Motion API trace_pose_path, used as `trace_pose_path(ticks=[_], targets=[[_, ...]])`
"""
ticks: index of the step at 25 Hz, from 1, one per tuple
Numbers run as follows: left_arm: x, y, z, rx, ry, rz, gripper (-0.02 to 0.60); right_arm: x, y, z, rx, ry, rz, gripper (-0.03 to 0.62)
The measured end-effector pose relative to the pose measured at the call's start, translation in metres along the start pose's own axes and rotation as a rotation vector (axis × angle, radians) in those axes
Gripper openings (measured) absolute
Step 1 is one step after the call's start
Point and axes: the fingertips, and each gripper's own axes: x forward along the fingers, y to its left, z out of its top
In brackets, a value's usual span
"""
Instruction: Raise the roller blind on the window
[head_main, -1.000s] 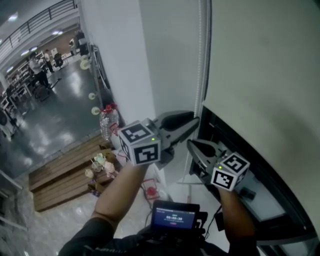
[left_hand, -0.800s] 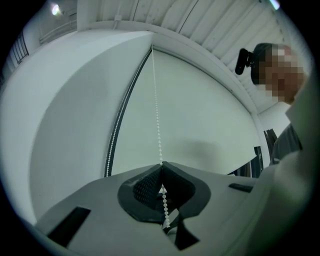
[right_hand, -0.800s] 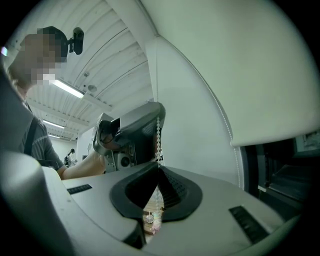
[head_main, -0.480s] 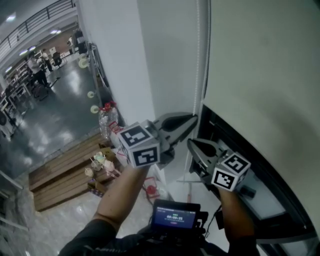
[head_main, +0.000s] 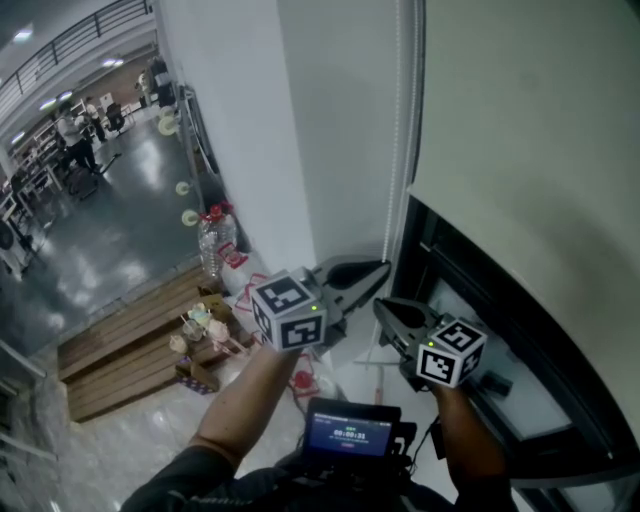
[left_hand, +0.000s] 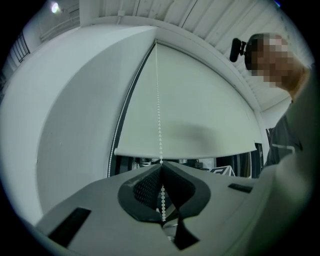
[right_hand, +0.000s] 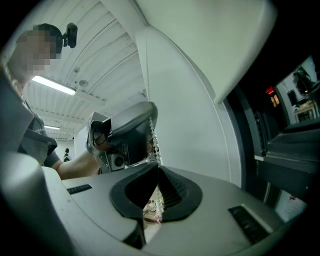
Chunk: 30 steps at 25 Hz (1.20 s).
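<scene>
A: While the blind (head_main: 520, 130) fills the frame's upper right, where's the chain (left_hand: 158, 100)?
B: Centre frame. Left gripper (left_hand: 161, 164) pinches it; right gripper (right_hand: 158, 164) pinches it just below.

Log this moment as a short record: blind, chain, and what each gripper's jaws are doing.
roller blind: partly lowered, dark window showing below its bottom edge
bead chain: hangs at the blind's wall-side edge
left gripper: jaws shut on the bead chain
right gripper: just below the left one, jaws shut where the chain meets their tips
</scene>
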Motion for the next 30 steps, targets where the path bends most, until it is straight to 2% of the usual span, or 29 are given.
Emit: trace_pose_path(ticks=[8, 12, 13, 14, 18, 25, 30], targets=[[-0.001, -0.003, -0.044, -0.051, 0.04, -0.007, 0.005, -0.001, -0.007, -0.038, 0.034, 0.091, -0.027, 0.003], [-0.004, -0.005, -0.055, -0.079, 0.038, -0.012, 0.005, -0.008, -0.01, -0.049, 0.006, 0.144, -0.048, 0.012], [-0.005, -0.007, -0.055, -0.076, 0.039, -0.015, 0.005, -0.012, -0.01, -0.047, -0.01, 0.155, -0.06, 0.043], [-0.005, -0.008, -0.054, -0.066, 0.044, -0.015, 0.005, -0.015, -0.01, -0.044, -0.032, 0.16, -0.072, 0.043], [-0.005, -0.006, -0.055, -0.064, 0.041, -0.011, 0.005, -0.035, -0.008, -0.002, -0.079, 0.074, -0.06, 0.069], [-0.001, -0.019, -0.054, -0.057, 0.048, -0.042, 0.005, -0.047, 0.018, 0.118, -0.173, -0.14, -0.02, 0.069], [0.001, -0.026, -0.051, -0.046, 0.055, -0.044, 0.005, -0.033, 0.037, 0.155, -0.239, -0.156, 0.011, 0.069]])
